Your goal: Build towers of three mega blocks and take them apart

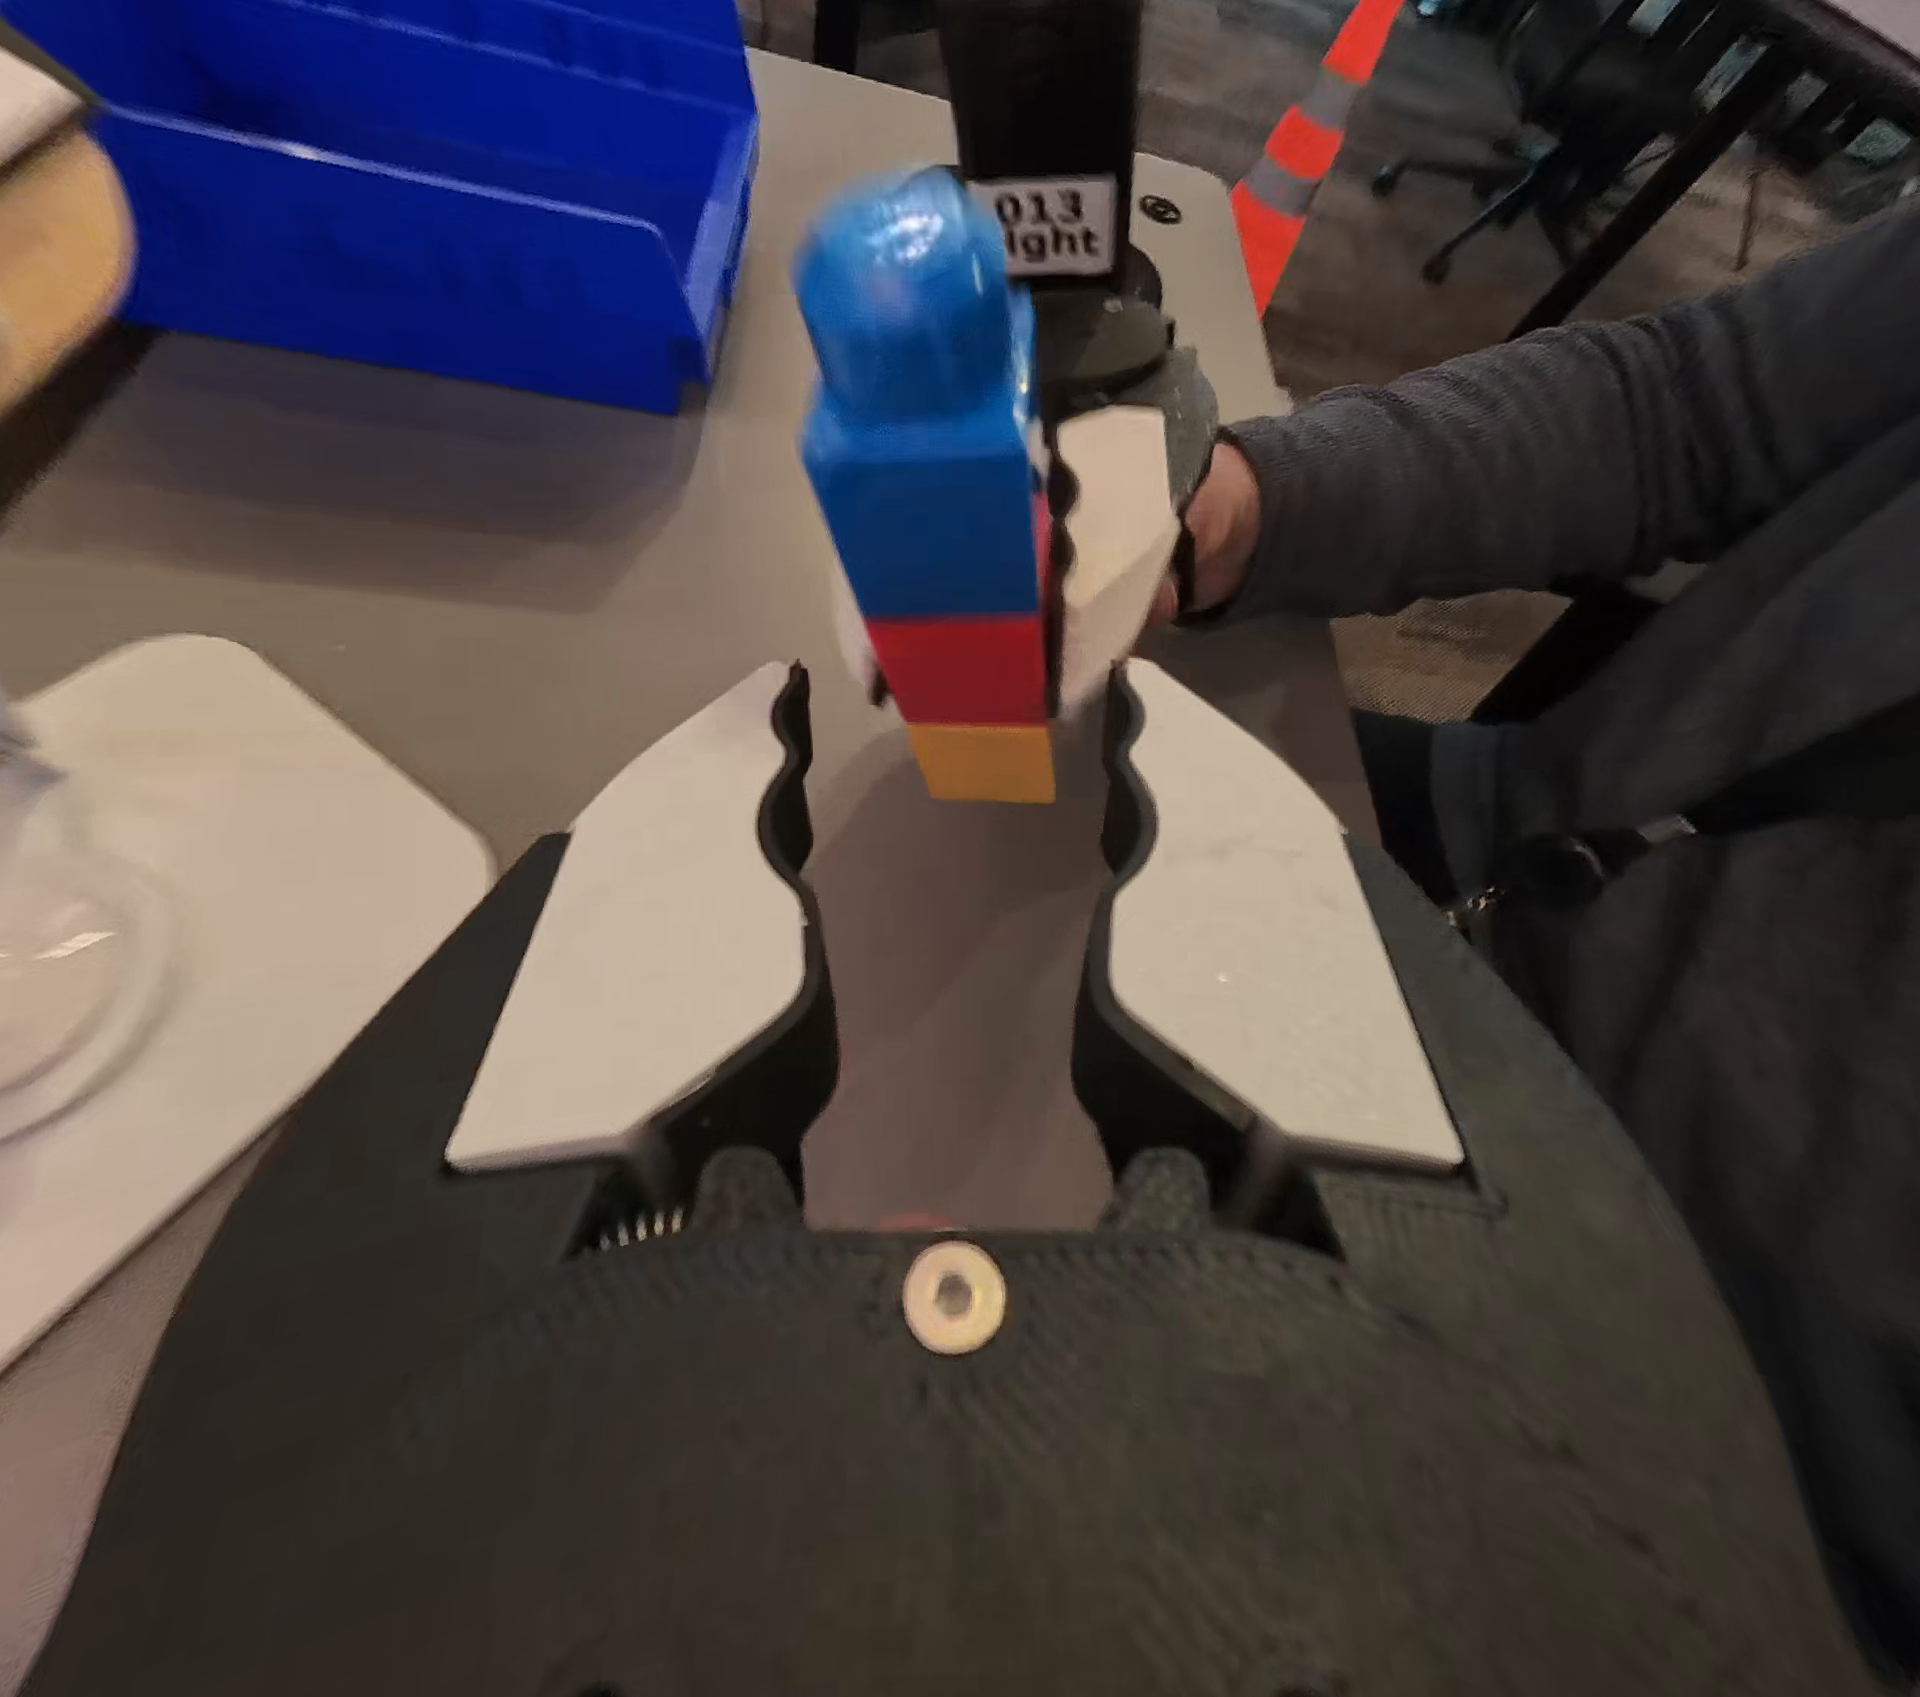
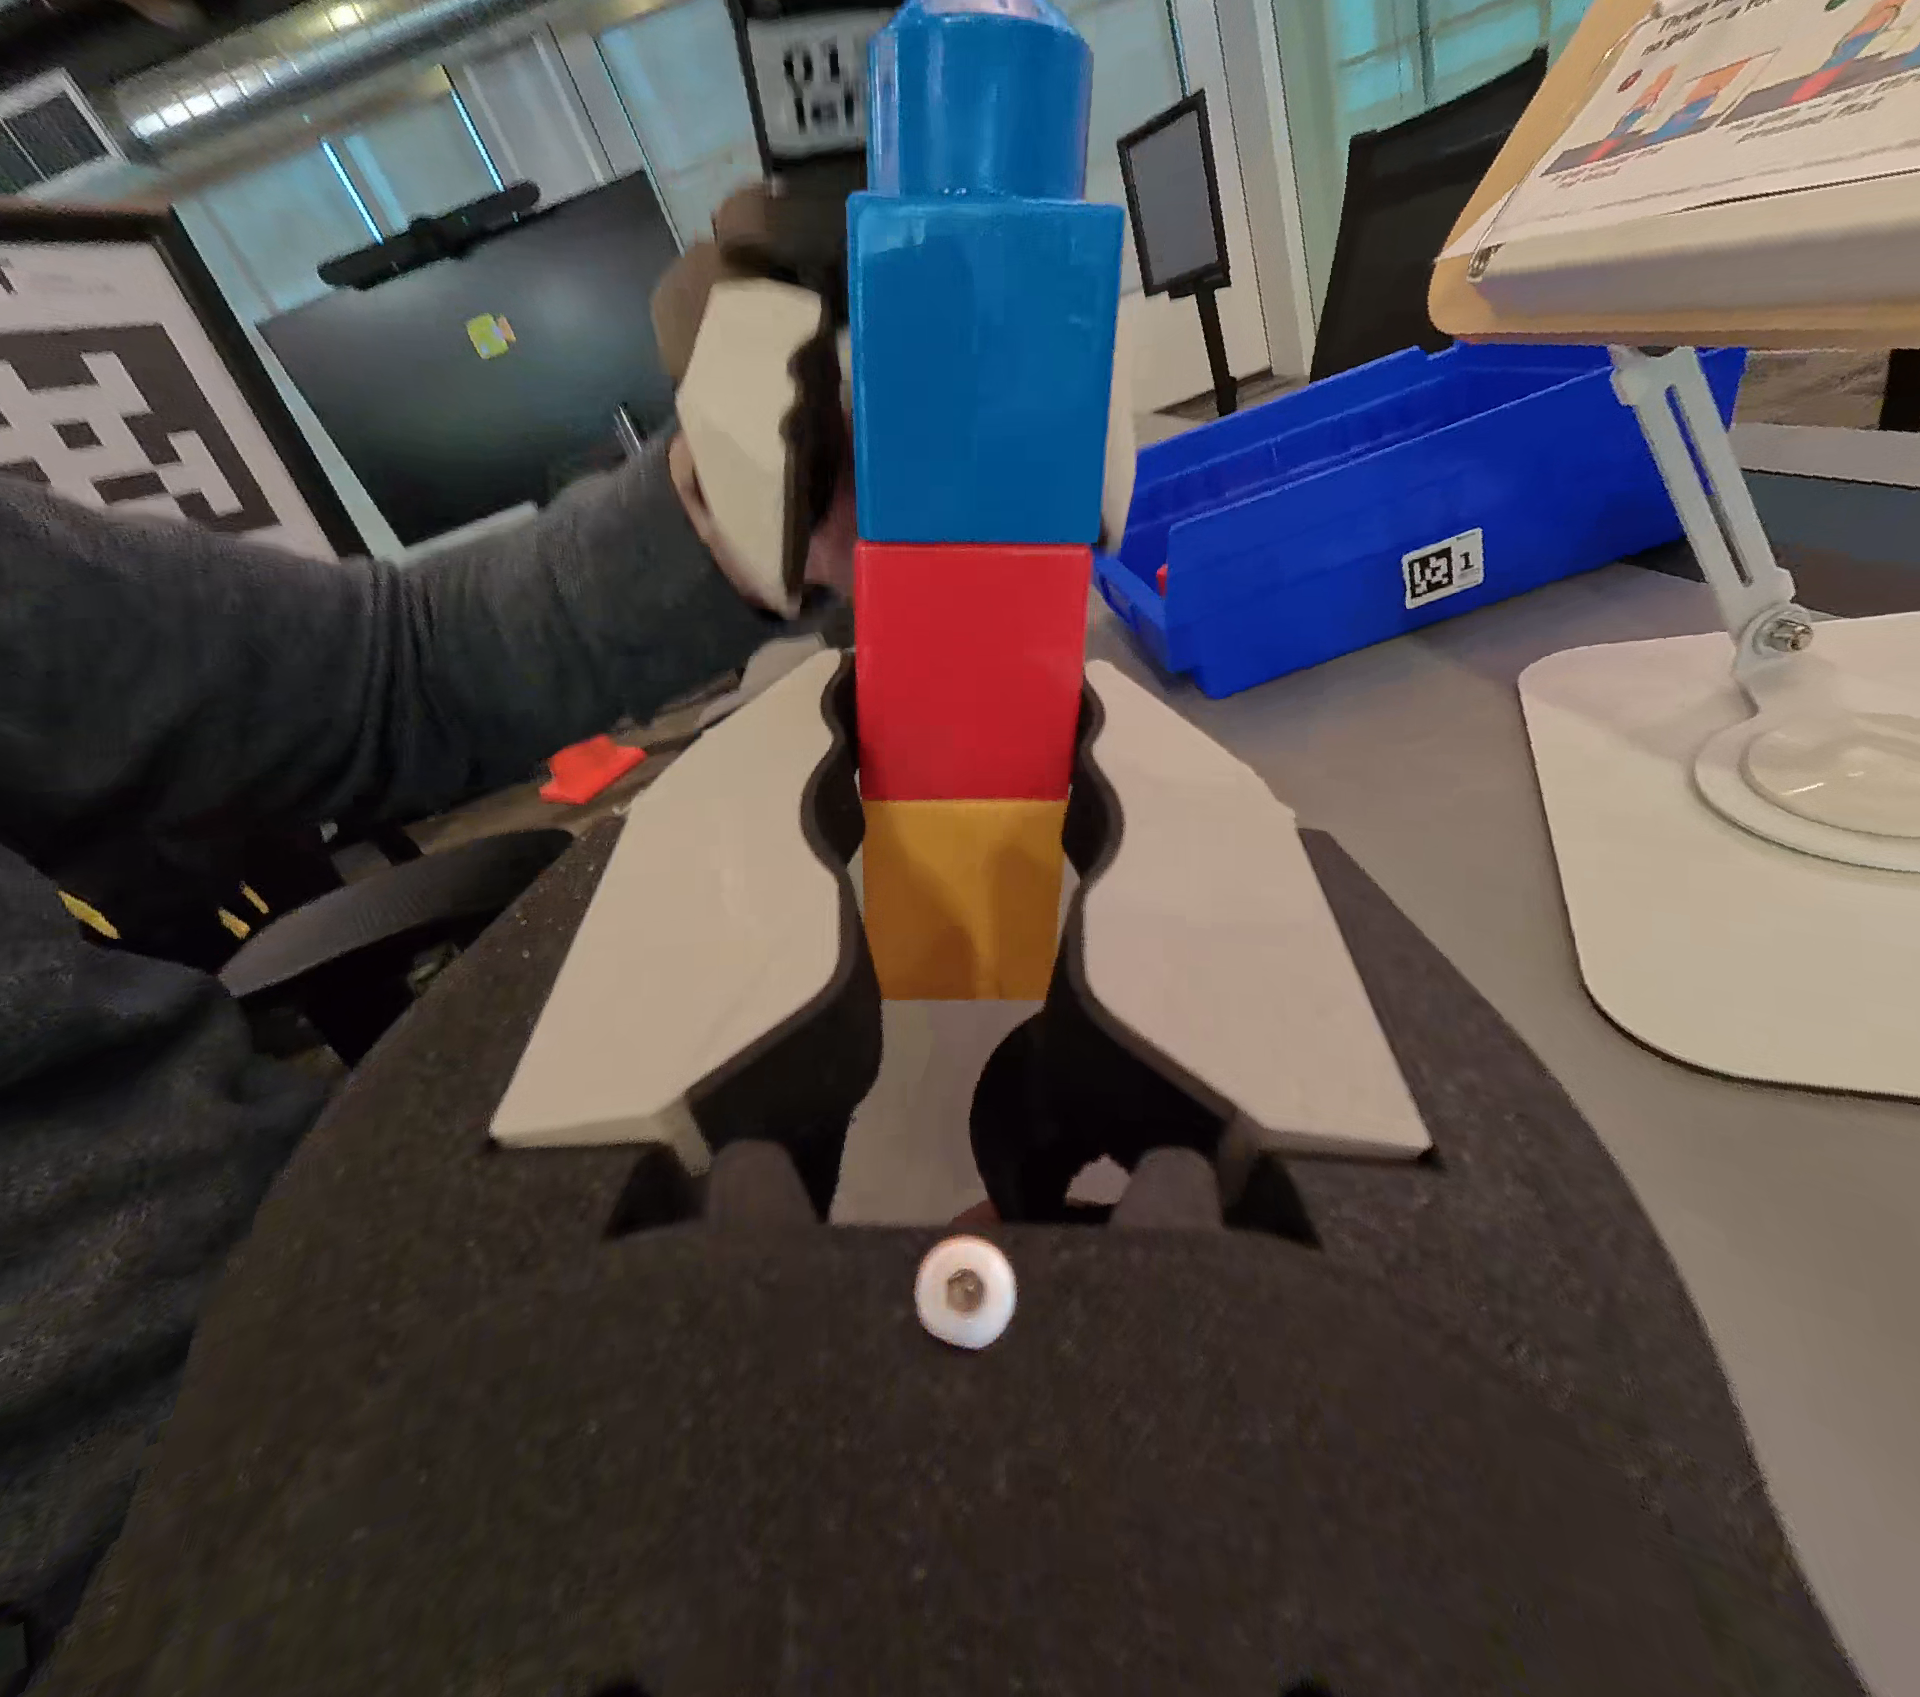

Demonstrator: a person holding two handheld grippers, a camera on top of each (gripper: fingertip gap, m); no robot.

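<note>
Overhead, grey table [image 1: 436, 546] bears blue bin [image 1: 416, 193], orange cone [image 1: 1320, 130] behind

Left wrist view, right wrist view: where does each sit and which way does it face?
Left wrist view: on the left gripper, facing the tower across the table; its open fingers and a sleeved arm show.
Right wrist view: on the right gripper, facing the tower it clamps; its fingers show.
Shared: tower, blue bin.

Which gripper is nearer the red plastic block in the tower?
Right. The right gripper clamps the red plastic block; the open left gripper hovers just short of it.
</note>
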